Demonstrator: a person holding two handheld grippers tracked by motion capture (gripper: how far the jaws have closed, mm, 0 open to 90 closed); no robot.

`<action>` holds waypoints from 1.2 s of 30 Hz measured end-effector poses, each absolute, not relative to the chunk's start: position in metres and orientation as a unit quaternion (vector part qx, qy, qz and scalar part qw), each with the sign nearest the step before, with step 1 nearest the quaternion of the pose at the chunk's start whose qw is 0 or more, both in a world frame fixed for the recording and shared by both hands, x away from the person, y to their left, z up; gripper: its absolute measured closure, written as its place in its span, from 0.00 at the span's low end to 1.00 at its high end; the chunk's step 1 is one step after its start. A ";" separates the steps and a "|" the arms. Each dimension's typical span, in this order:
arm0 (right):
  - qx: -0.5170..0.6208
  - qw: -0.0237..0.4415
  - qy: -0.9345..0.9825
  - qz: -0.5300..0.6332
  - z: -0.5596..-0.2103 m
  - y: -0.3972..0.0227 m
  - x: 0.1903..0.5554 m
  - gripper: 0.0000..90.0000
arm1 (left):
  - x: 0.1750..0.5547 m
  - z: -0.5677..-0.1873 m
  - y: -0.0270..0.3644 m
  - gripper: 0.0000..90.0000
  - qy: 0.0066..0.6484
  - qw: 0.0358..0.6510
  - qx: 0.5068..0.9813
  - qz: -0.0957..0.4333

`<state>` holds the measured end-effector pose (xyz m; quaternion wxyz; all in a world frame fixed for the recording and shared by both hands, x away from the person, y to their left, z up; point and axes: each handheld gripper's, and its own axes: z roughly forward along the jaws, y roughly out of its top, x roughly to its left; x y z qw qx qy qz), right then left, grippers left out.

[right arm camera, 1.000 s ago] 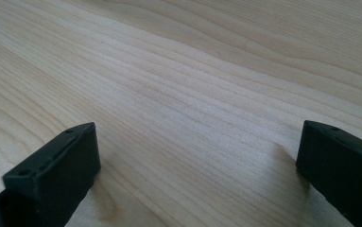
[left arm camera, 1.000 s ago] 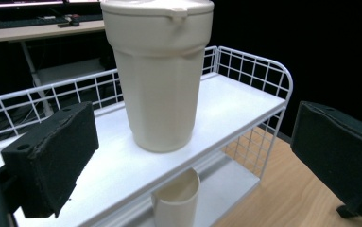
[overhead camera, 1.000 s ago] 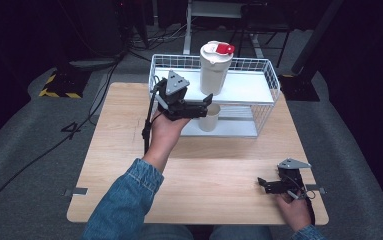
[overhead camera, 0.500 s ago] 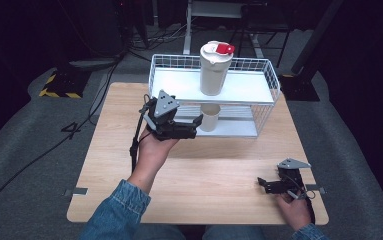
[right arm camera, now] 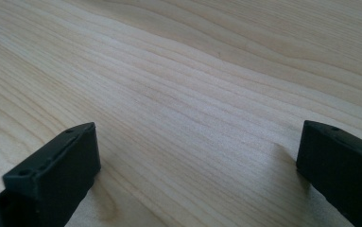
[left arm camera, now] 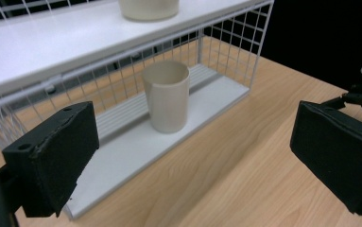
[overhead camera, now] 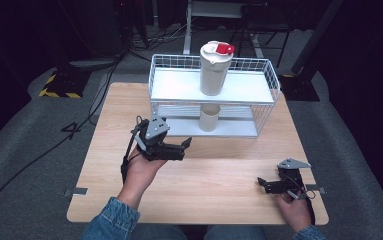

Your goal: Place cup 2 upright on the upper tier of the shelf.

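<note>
on the wooden bench (overhead camera: 219,185) we see a beige cup (left arm camera: 166,96) on the wire rack's (overhead camera: 266,112) lower shelf. our left gripper (overhead camera: 184,146) hovers near it, fingers wide and empty. our right gripper (overhead camera: 262,184) rests well apart, fingers wide too.

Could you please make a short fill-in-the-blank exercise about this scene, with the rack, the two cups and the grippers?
1. The beige cup stands on the ____ shelf of the white wire rack.
2. The tall tumbler on the top shelf has a lid with a ____ tab.
3. The jaws of the left gripper are ____ and hold nothing.
4. The right gripper is near the table's ____ edge.

Missing words: lower; red; open; front
</note>
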<state>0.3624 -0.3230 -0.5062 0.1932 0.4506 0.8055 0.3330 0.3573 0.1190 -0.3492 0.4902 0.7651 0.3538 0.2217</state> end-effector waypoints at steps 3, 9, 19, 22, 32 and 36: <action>0.451 0.193 0.805 0.333 -0.506 -0.323 0.362 0.01 | 0.353 -0.359 0.128 0.03 0.363 0.485 0.767 0.212; 0.452 0.193 0.805 0.334 -0.506 -0.323 0.362 0.01 | 0.342 -0.382 0.141 0.03 0.369 0.472 0.773 0.209; 0.452 0.193 0.805 0.333 -0.506 -0.323 0.362 0.01 | 0.330 -0.418 0.156 0.04 0.385 0.453 0.778 0.203; 0.452 0.193 0.805 0.333 -0.506 -0.323 0.362 0.01 | 0.327 -0.431 0.160 0.05 0.388 0.452 0.782 0.182; 0.452 0.193 0.805 0.333 -0.506 -0.323 0.362 0.01 | 0.328 -0.465 0.168 0.08 0.409 0.407 0.802 0.156; 0.452 0.193 0.805 0.333 -0.506 -0.323 0.362 0.01 | 0.329 -0.482 0.173 0.08 0.423 0.383 0.810 0.136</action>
